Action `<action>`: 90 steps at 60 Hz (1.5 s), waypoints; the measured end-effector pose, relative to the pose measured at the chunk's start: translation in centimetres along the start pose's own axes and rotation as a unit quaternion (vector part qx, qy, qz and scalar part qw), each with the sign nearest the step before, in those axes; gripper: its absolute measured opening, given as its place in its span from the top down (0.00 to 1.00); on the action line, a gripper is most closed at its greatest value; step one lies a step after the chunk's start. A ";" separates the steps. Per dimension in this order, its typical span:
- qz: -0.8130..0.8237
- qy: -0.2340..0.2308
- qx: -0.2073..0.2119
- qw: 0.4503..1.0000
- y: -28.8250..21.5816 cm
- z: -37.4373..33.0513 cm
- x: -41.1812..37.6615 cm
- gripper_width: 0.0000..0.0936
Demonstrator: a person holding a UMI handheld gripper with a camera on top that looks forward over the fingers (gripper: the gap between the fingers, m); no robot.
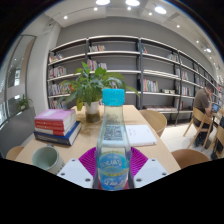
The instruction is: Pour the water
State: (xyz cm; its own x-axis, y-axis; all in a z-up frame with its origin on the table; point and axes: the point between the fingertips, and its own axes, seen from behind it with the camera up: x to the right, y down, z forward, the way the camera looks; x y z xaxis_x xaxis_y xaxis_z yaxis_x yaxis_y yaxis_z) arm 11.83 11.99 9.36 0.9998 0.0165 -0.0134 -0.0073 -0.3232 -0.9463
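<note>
Two fingers of the gripper (112,172) clamp a water bottle (112,140) upright between them — blue cap up, above the surface (150,148). Beyond it: a potted plant (92,88), stacked books (56,127) and a green cup (46,157).

Your claw (112,172) holds the bottle (113,140) upright between its fingers, over the desk (158,148). At ten o'clock sits a book stack (56,126), a cup (45,157) before it; at twelve stands the plant (92,88) (behind the bottle); shelves (130,68) line the back.
</note>
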 end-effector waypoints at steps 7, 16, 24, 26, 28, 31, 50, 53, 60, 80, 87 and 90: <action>-0.010 0.001 0.030 1.000 0.1 0.0 -0.2 0.56; -0.001 0.008 0.029 1.000 -0.1 0.0 0.0 0.43; 0.021 0.019 -0.037 0.999 2.7 -0.8 0.6 0.12; 0.027 0.018 -0.041 0.999 3.1 -1.6 0.6 0.11; 0.029 0.019 -0.049 0.998 3.6 -2.5 0.4 0.11; 0.028 0.025 -0.062 0.997 4.8 -4.0 0.7 0.12; 0.038 0.043 -0.159 0.986 11.2 -22.1 -3.3 0.11; 0.038 0.036 -0.164 0.985 10.9 -24.8 -4.7 0.11; 0.028 0.024 -0.169 0.985 9.3 -30.0 -7.9 0.11; 0.008 -0.001 -0.131 0.991 0.4 -37.5 -12.3 0.10; -0.005 0.003 -0.108 0.994 -2.2 -39.1 -12.3 0.10; -0.007 0.005 -0.102 0.995 -2.7 -39.5 -12.3 0.10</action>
State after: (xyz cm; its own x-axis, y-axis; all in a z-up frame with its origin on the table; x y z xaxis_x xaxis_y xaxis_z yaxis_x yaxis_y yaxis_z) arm 0.37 -24.78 24.81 0.9999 0.0132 0.0040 0.0101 -0.5079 -0.8614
